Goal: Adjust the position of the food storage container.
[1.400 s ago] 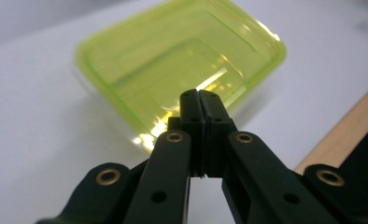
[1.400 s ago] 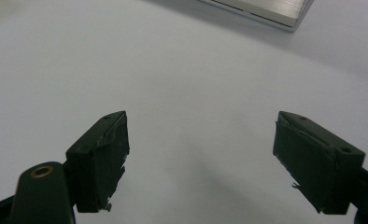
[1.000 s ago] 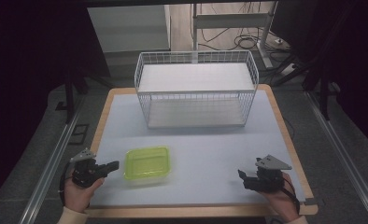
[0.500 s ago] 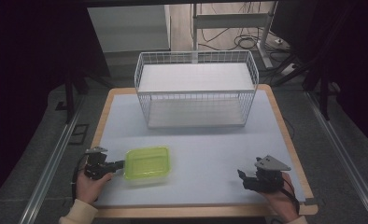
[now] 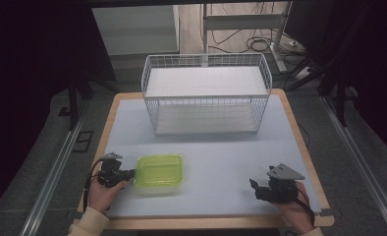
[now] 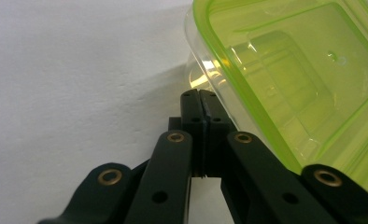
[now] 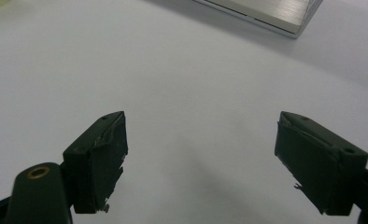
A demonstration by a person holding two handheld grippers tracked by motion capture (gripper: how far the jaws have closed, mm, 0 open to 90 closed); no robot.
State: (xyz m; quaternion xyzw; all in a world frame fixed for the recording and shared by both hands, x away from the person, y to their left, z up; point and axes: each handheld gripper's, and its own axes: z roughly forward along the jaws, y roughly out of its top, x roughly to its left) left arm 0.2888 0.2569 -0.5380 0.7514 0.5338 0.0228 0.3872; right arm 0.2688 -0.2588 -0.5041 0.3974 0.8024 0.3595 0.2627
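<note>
Since a second earlier the left gripper [image 5: 131,173] had moved right and in toward the green container [image 5: 159,170], from apart to touching its left edge. The right gripper [image 5: 253,186] had barely moved.

High view: the white table mat [image 5: 221,152] sat on a wood-edged board [image 5: 109,114]. A white wire basket [image 5: 206,93] stood at the far centre with only its pale liner visible inside. The translucent lime-green plastic container lay on the near-left part of the mat, well apart from the basket. The left hand [image 5: 102,193] held its gripper with the tips at the container's left rim. The right hand [image 5: 292,209] held the right gripper near the front right corner, grey three-cornered plate [image 5: 285,172] on top, well apart from the container.

Left gripper view: the black jaws were pressed together, tips [image 6: 200,100] meeting just under the container's corner. The green rim [image 6: 247,105] ran diagonally past them on the right. Whether they pinched a bit of the rim or only touched it: could not tell. The container [image 6: 294,79] looked tilted in this camera, and its shadow fell on the mat [image 6: 70,70].

Right gripper view: jaws were spread wide, pads [image 7: 108,154] facing each other over bare mat [image 7: 201,88], nothing between them. A pale metal-looking edge [image 7: 266,11] crossed the top of the frame, possibly the basket's base.
</note>
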